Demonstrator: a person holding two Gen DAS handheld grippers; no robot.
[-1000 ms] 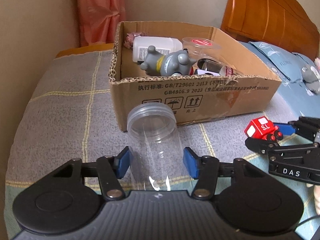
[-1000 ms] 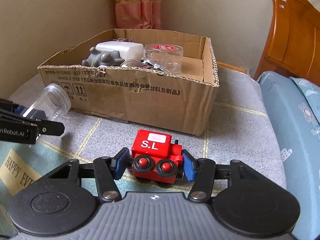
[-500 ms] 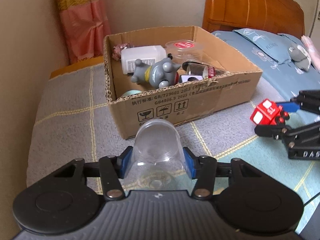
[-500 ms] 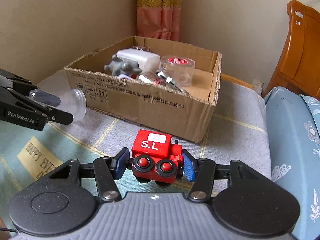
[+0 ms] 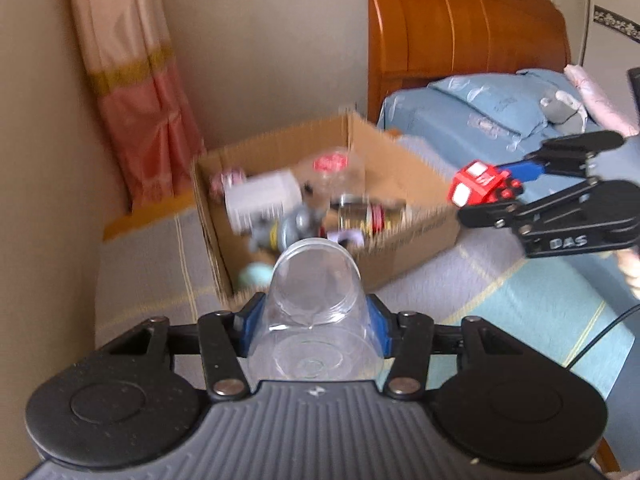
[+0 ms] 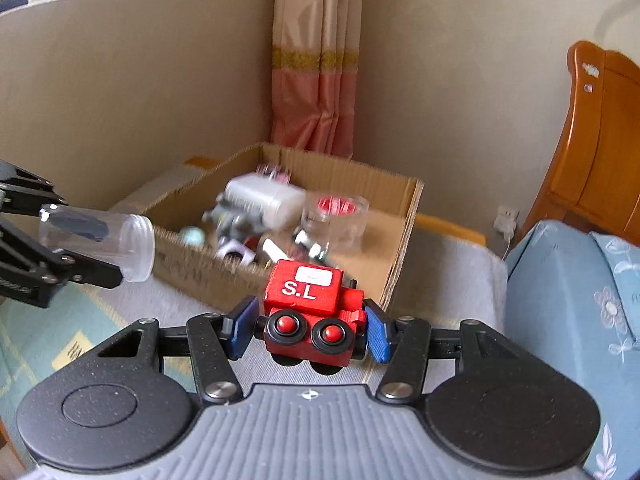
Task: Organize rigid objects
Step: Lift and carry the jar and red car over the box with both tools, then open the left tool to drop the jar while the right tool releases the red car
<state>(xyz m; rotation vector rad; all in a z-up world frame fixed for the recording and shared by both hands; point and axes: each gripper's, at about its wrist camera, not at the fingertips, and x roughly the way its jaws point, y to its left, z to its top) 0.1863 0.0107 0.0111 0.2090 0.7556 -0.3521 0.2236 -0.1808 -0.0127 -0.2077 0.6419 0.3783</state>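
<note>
My left gripper (image 5: 314,322) is shut on a clear plastic jar (image 5: 316,304), held in the air with its open mouth toward the cardboard box (image 5: 404,248). The jar also shows in the right wrist view (image 6: 100,242), in front of the box's near left corner. My right gripper (image 6: 306,326) is shut on a red toy train marked "S.L" (image 6: 310,310), held above the box's near wall (image 6: 208,276). In the left wrist view the train (image 5: 482,184) hangs over the box's right end.
The box holds a white bottle (image 6: 262,200), a grey toy figure (image 5: 296,226), a clear tub with a red label (image 6: 334,216) and other small items. It stands on a grey checked blanket (image 5: 156,248). A blue pillow (image 5: 492,108) and a wooden headboard (image 5: 460,32) lie to the right.
Both grippers have risen and moved toward the box, carrying the jar and the train. The left gripper went from open around the jar to shut on it.
</note>
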